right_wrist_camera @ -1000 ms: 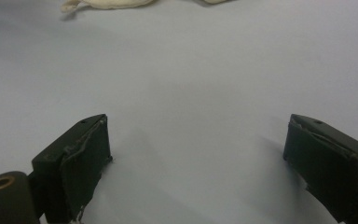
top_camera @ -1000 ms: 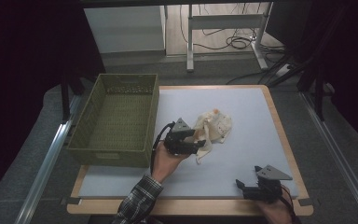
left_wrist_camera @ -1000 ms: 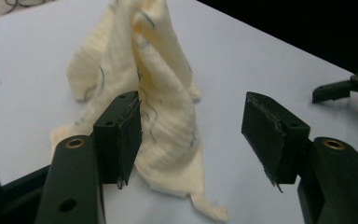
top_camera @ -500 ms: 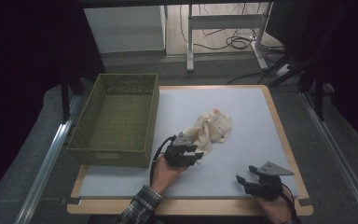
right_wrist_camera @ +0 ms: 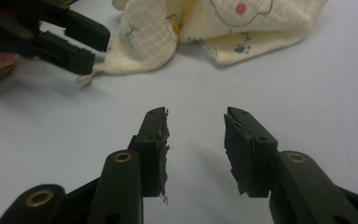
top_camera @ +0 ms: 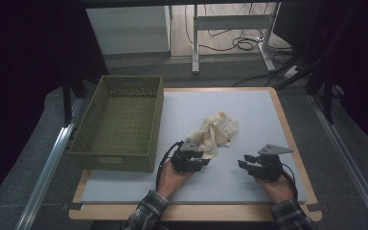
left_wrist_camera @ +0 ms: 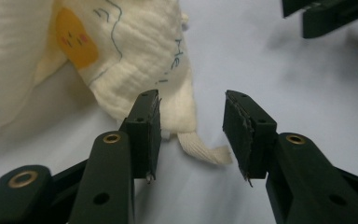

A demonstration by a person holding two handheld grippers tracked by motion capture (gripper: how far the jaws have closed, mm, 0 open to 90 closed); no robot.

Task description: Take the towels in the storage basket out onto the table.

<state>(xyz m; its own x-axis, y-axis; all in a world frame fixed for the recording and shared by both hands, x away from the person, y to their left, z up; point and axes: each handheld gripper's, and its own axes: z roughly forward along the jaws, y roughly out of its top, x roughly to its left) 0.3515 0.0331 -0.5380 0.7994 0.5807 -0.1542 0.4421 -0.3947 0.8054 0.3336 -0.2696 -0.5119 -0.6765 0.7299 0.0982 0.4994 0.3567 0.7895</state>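
Beside cloth [top_camera: 215, 134], left gripper [top_camera: 202, 160] drawn back; both grippers' jaws spread.

We identify the cloth [top_camera: 214, 135] as a cream, waffle-textured fabric item, crumpled into a loose heap rather than laid flat. We see printed motifs on it: thin blue line drawings, a yellow-orange patch with small pink marks, and a red dot. It lies on the white surface of the desk [top_camera: 268, 110], near the middle and toward the front. A narrow woven tape [left_wrist_camera: 204, 150] extends from its near edge and rests flat on the desk.
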